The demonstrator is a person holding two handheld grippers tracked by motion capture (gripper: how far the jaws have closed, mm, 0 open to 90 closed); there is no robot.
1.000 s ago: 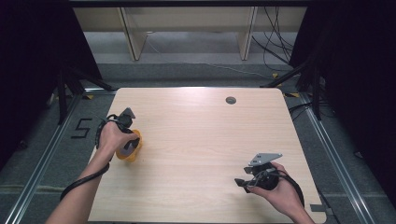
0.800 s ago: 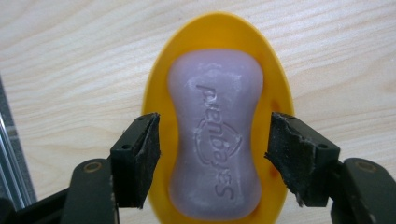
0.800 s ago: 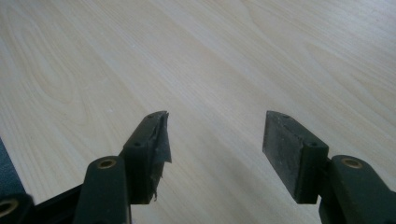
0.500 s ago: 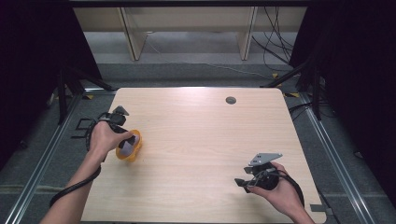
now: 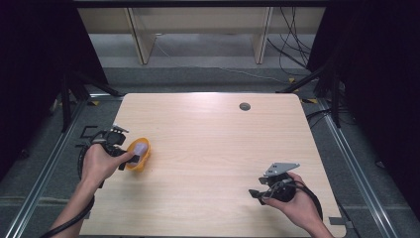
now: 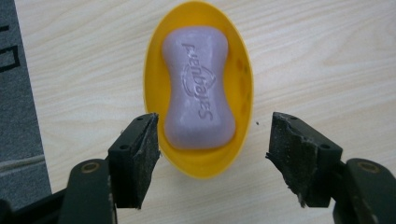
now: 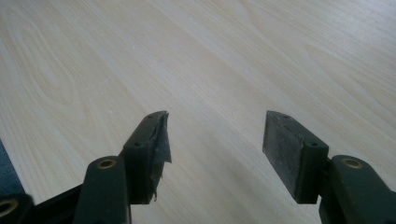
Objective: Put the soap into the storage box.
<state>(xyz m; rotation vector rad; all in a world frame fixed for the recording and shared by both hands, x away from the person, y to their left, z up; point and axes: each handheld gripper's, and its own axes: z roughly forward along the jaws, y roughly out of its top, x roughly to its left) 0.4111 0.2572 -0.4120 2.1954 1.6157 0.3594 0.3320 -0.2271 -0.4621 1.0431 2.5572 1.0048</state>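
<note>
Jaws apart before "Fuenbayes"-embossed soap [image 6: 198, 91]

The scene holds one oval yellow plastic soap dish [image 6: 201, 93], one lilac waisted bar of soap [image 6: 199, 93] lying in it, one light wooden table [image 5: 213, 148] with one round dark grommet [image 5: 244, 106], and two black two-jaw grippers, left [image 5: 128, 157] and right [image 5: 258, 194].

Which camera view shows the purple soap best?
The left gripper view: the soap lies close up in its yellow dish, with its embossed lettering visible. The high view shows it as a small pale patch near the table's left edge. The right gripper view looks at bare tabletop.
</note>
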